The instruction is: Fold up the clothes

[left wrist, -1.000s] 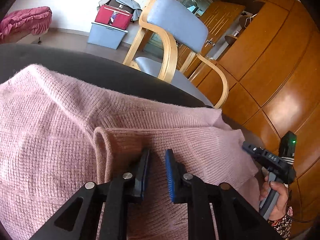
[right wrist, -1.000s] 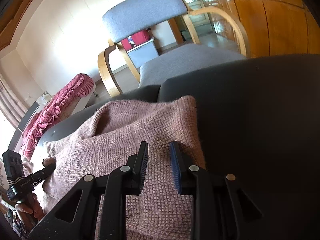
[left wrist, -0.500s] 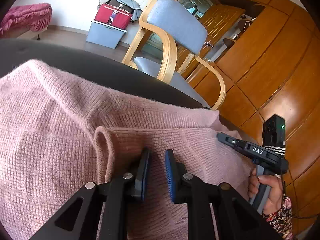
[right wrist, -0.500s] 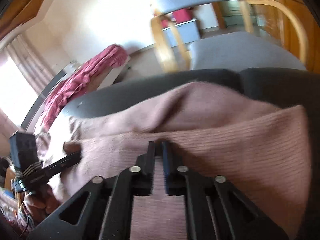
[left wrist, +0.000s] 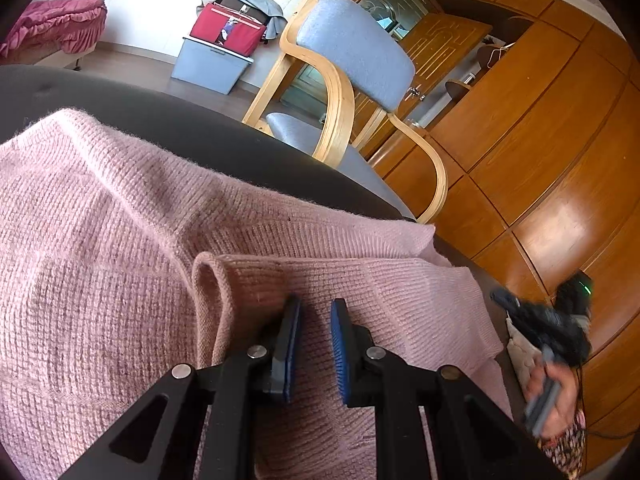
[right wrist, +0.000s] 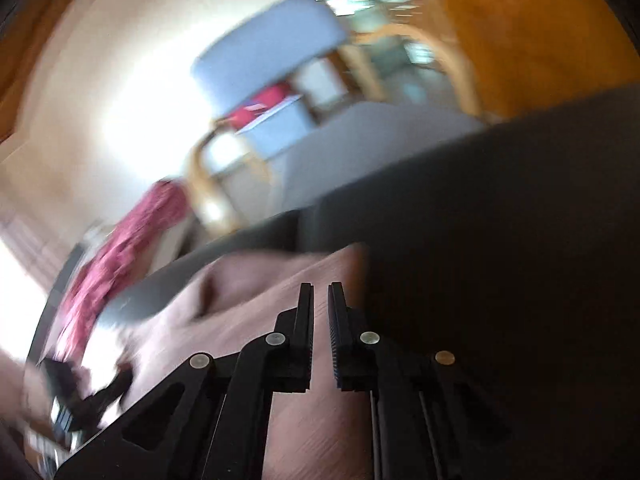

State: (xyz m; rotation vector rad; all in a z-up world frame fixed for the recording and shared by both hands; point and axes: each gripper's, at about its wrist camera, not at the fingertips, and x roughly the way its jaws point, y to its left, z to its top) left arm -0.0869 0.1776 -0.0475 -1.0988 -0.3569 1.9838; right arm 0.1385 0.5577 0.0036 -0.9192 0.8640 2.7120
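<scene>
A pink knitted sweater (left wrist: pixel 120 260) lies spread on a dark grey surface (left wrist: pixel 200 132). Its near part is doubled over into a raised fold. My left gripper (left wrist: pixel 314 308) is shut on that folded layer, with knit filling the narrow gap between the blue pads. The right wrist view is smeared by motion. There my right gripper (right wrist: pixel 320 292) shows a thin gap between its jaws, which are opening, over the sweater's (right wrist: pixel 248 320) right end. No fabric is pinched in them. In the left wrist view the right gripper (left wrist: pixel 504 300) sits blurred just past the sweater's right edge, held by a hand (left wrist: pixel 556 396).
A wooden armchair with blue-grey cushions (left wrist: pixel 356 44) stands behind the surface. A grey storage box with a red bag (left wrist: pixel 208 64) sits by the white wall. A bed with a crimson cover (left wrist: pixel 56 20) is at far left. Wooden cabinets (left wrist: pixel 540 120) fill the right side.
My right gripper closed over the sweater, then swept back right and parted its jaws slightly. In the left view it dropped lower, off the sweater's edge. The left gripper keeps its grip, hardly moving.
</scene>
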